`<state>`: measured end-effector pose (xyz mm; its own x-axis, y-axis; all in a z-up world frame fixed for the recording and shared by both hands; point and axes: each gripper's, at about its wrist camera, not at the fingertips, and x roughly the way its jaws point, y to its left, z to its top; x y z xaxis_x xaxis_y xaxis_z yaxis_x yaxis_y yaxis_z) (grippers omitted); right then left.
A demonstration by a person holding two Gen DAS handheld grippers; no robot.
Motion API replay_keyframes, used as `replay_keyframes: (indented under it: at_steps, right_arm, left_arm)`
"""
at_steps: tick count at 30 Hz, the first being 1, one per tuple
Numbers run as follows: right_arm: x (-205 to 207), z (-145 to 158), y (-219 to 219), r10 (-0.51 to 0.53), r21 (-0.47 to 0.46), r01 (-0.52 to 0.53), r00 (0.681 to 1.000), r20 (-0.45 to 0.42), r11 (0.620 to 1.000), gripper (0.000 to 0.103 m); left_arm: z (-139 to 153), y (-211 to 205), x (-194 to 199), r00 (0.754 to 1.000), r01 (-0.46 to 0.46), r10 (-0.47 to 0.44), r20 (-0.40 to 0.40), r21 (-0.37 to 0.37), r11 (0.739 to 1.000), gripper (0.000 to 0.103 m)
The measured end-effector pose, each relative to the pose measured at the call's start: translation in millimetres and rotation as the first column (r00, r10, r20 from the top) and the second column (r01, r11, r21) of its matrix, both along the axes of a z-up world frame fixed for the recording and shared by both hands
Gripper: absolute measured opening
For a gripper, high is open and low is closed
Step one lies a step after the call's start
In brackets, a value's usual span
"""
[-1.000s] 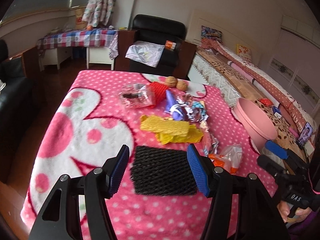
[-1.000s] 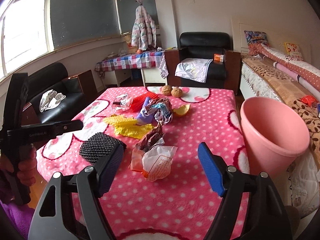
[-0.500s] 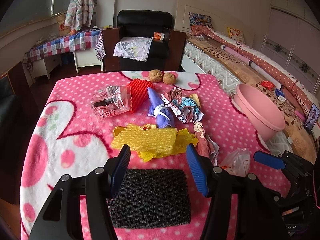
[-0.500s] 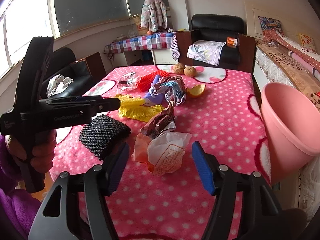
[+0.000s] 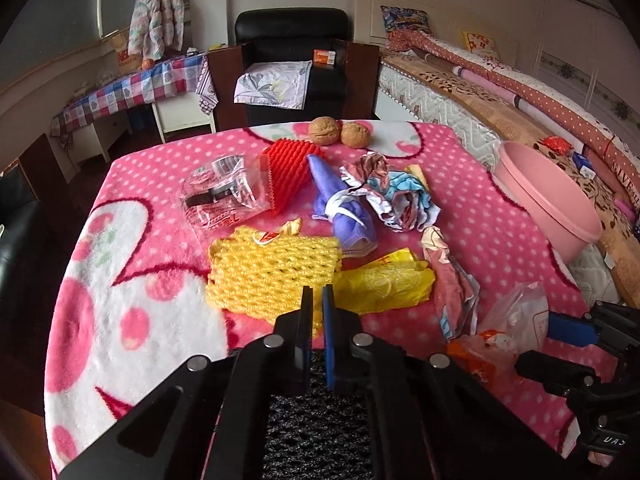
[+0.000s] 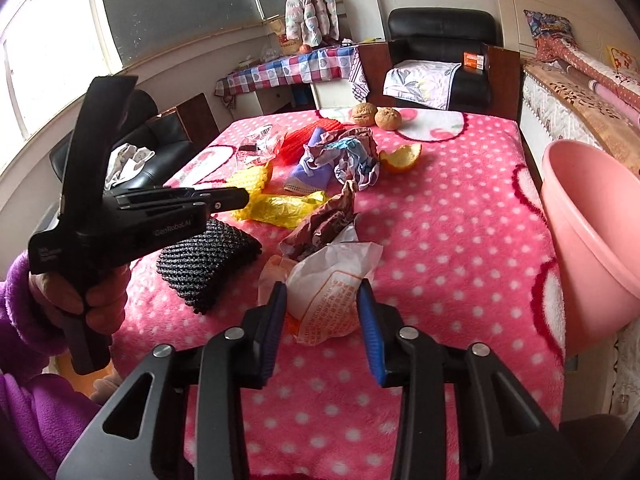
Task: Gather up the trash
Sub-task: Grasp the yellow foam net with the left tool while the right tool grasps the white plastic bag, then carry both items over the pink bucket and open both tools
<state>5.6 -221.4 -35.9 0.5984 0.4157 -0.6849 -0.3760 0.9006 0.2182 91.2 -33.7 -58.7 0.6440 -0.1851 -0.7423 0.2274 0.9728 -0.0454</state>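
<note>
Here the black foam net (image 6: 208, 258) lies near the bench's (image 6: 460, 240) left front edge, and the left gripper (image 5: 316, 300) is clenched on it: its jaws stand almost together, with the net bunched beneath them in the left wrist view. Seen from the right wrist, that gripper (image 6: 240, 200) points level across the bench, held in a hand (image 6: 84, 292) with a purple sleeve.

Just beside the net sits a white crumpled bag (image 6: 332, 284), with the right gripper (image 6: 322, 312) released, its jaws wide on either side of it; whether they touch it I cannot tell. Bare pink polka-dot cloth spreads to the right of the bag as far as the bench's right edge, where one pink basin (image 6: 592, 232) leans.

Farther back lie one yellow foam net (image 5: 272, 272), one yellow wrapper (image 5: 384, 286), one brown wrapper (image 6: 324, 220), one purple cloth (image 5: 344, 208), one red foam net (image 5: 286, 172), one clear packet (image 5: 224, 196), one orange peel (image 6: 400, 158) and two walnuts (image 5: 340, 134).
</note>
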Motion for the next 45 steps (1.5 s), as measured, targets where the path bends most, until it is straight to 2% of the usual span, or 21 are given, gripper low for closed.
replay_keyframes:
  at_steps: [13, 19, 26, 28, 37, 40, 45]
  right_arm:
    - [-8.4, 24.0, -18.0, -0.038, 0.082, 0.033, 0.998, 0.06, 0.996, 0.033]
    - [-10.1, 38.0, -28.7, -0.067, 0.107, 0.057, 0.993, 0.095, 0.993, 0.033]
    - [-3.6, 47.0, -54.3, -0.148, 0.128, 0.133, 0.982, 0.119, 0.983, 0.033]
    - [-1.9, 48.7, -67.7, -0.188, 0.142, 0.17, 0.974, 0.127, 0.975, 0.033]
    - [3.7, 52.6, -134.3, -0.371, 0.164, 0.346, 0.915, 0.161, 0.924, 0.033]
    - [7.3, 49.4, -155.8, -0.427, 0.18, 0.399, 0.891, 0.157, 0.899, 0.033]
    - [13.5, 42.0, -181.4, -0.492, 0.182, 0.464, 0.857, 0.153, 0.867, 0.033]
  left_arm:
    - [37.0, 29.5, -15.2, 0.997, -0.054, 0.06, 0.047, -0.117, 0.992, 0.001]
    - [57.1, 33.0, -24.4, 0.995, -0.042, 0.054, 0.088, -0.129, 0.991, 0.001]
    - [79.6, 17.7, -21.8, 0.995, 0.004, 0.017, 0.098, -0.205, 0.979, 0.001]
    - [85.4, 6.4, -17.4, 0.995, 0.034, -0.012, 0.097, -0.231, 0.972, 0.001]
    - [105.1, -72.4, -2.0, 0.974, 0.204, -0.174, 0.146, -0.225, 0.953, 0.001]
    - [113.5, -107.1, 5.3, 0.956, 0.276, -0.244, 0.161, -0.226, 0.934, 0.001]
    - [116.9, -170.9, 19.1, 0.923, 0.382, -0.351, 0.159, -0.253, 0.889, 0.001]
